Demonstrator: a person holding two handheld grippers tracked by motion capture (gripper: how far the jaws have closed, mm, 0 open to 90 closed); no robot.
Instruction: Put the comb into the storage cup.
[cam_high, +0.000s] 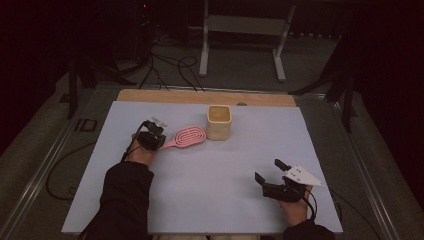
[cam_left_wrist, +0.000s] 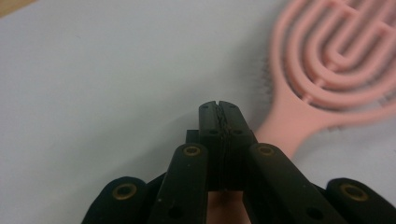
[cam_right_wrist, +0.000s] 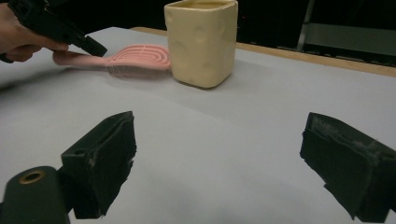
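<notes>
Two hand-held grippers, one brush, one cup, all on one desk (cam_high: 210, 195).

From the high view: left hand-held gripper (cam_high: 159, 141) at the handle end of the pink brush (cam_high: 190, 136), cup (cam_high: 219, 125) just beside the brush head, touching or nearly so. Right hand-held gripper (cam_high: 268, 170) well apart from both, near the front right of the desk, jaws spread wide with nothing between them.

From the left gripper view, closer than the high view allows: left hand-held gripper (cam_left_wrist: 219, 105) with pads pressed together, no gap at the tip. Brush (cam_left_wrist: 322, 70) blurred at upper right, bristles down against the desk, handle running down-left and passing under the shut jaws. Pinched or merely covered: cannot tell.

From the right gripper view, a low side-on look: right hand-held gripper (cam_right_wrist: 219, 154) fully open, bare desk between the two pads. Beyond them, cup (cam_right_wrist: 203, 42) cream, squarish, dimpled on its walls. Brush (cam_right_wrist: 135, 56) lying flat to its left, the head right beside the cup. Left hand-held gripper (cam_right_wrist: 95, 49) angled down onto the handle, with the hand (cam_right_wrist: 18, 39) behind it.

Counted again: grippers two, hands two, brush one, cup one.
</notes>
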